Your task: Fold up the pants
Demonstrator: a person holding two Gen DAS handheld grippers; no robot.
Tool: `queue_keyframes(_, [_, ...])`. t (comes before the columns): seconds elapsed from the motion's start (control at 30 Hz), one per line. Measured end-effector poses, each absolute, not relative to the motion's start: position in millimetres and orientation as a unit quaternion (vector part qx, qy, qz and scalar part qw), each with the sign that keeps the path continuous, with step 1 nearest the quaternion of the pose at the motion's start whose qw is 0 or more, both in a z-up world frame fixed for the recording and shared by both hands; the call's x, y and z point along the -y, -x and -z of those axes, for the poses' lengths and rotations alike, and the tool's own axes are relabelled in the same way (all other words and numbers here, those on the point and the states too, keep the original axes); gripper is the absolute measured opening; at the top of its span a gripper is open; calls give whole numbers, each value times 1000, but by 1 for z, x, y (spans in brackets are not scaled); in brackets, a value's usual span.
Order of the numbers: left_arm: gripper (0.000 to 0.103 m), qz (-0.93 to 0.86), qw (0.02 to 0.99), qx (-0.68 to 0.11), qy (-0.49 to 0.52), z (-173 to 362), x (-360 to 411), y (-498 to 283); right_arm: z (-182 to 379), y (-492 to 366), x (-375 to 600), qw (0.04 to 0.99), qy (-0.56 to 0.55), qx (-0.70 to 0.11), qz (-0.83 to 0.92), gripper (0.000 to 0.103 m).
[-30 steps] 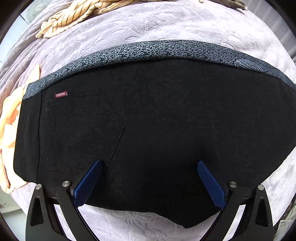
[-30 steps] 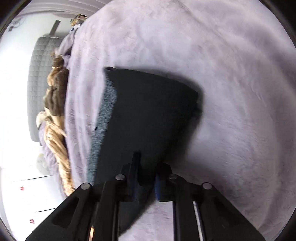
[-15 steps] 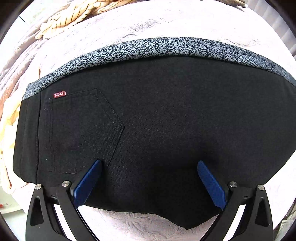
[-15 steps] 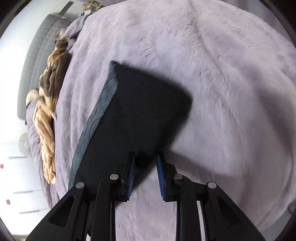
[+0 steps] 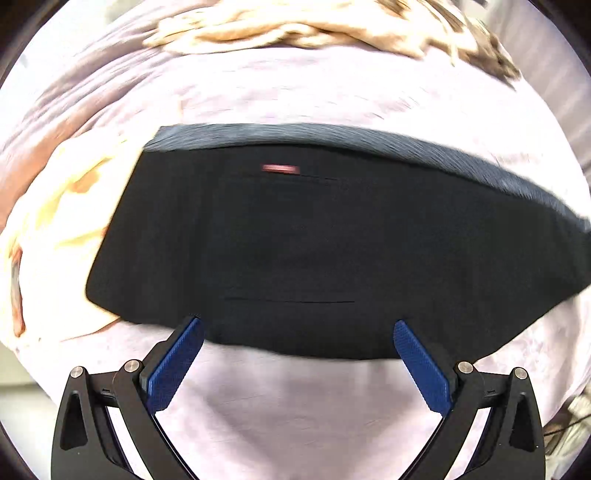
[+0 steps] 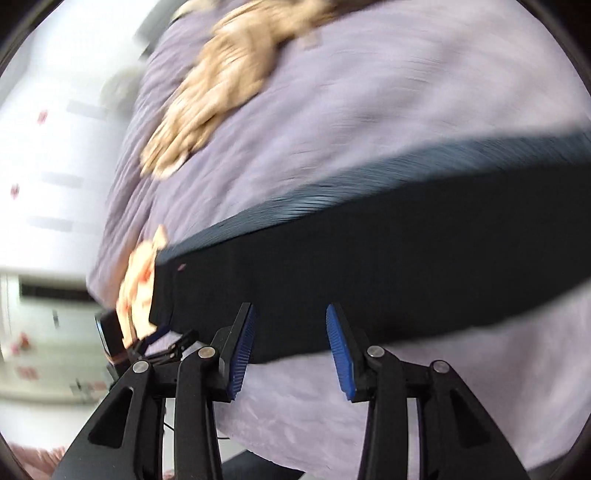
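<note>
Both cameras now sit farther back from the folded black pants (image 5: 325, 243) than a second ago, and the right gripper (image 6: 290, 341), which then pinched the fabric's near edge, has just been opening its jaws and now has nothing between them. Its blue pads (image 6: 242, 354) stand apart above the lilac blanket (image 6: 369, 110), at the near edge of the pants, with no contact visible. The left gripper (image 5: 297, 354) is spread wide, as before, its pads (image 5: 175, 365) framing bare blanket just short of the pants and gripping nothing. The pants lie flat on the blanket as a compact dark slab, the speckled grey waistband (image 5: 332, 134) along the far edge and a small red label (image 5: 279, 168) just below it. Off the pants' left end lies a pale yellow cloth (image 5: 62, 225), touching or tucked beneath it. Farther back, a tan knitted garment (image 5: 295, 26) stretches across the blanket. Both views are smeared by motion.
</note>
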State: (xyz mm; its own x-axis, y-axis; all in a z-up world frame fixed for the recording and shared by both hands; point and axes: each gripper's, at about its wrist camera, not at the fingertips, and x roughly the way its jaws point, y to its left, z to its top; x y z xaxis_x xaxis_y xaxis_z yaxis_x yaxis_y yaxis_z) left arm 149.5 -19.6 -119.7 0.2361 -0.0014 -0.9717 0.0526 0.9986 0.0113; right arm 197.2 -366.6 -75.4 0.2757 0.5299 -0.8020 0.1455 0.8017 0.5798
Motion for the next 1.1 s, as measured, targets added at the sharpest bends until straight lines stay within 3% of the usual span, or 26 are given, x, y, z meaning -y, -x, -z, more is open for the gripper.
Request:
queue_keyframes(0.33, [103, -14, 816, -577, 36, 119, -96, -157, 45, -331, 137, 731, -27, -609, -306, 44])
queue_keyframes(0.6, [103, -5, 823, -563, 75, 129, -168, -201, 105, -410, -26, 659, 86, -637, -392, 44])
queue_keyframes(0.8, [102, 58, 807, -585, 59, 151, -137, -197, 159, -414, -71, 609, 136, -669, -403, 44])
queue_keyframes(0.9, [70, 81, 794, -599, 68, 160, -131, -197, 166, -416, -70, 598, 115, -679, -410, 44])
queue_keyframes(0.93, [68, 83, 792, -601, 72, 161, -131, -198, 170, -416, -69, 592, 108, -688, -405, 43])
queue_keyframes(1.0, [52, 88, 793, -599, 72, 157, -132, -197, 173, -415, -70, 577, 102, -705, -401, 15])
queue_keyframes(1.1, [42, 90, 794, -597, 72, 145, -136, -189, 157, -407, -75, 583, 116, -688, -416, 6])
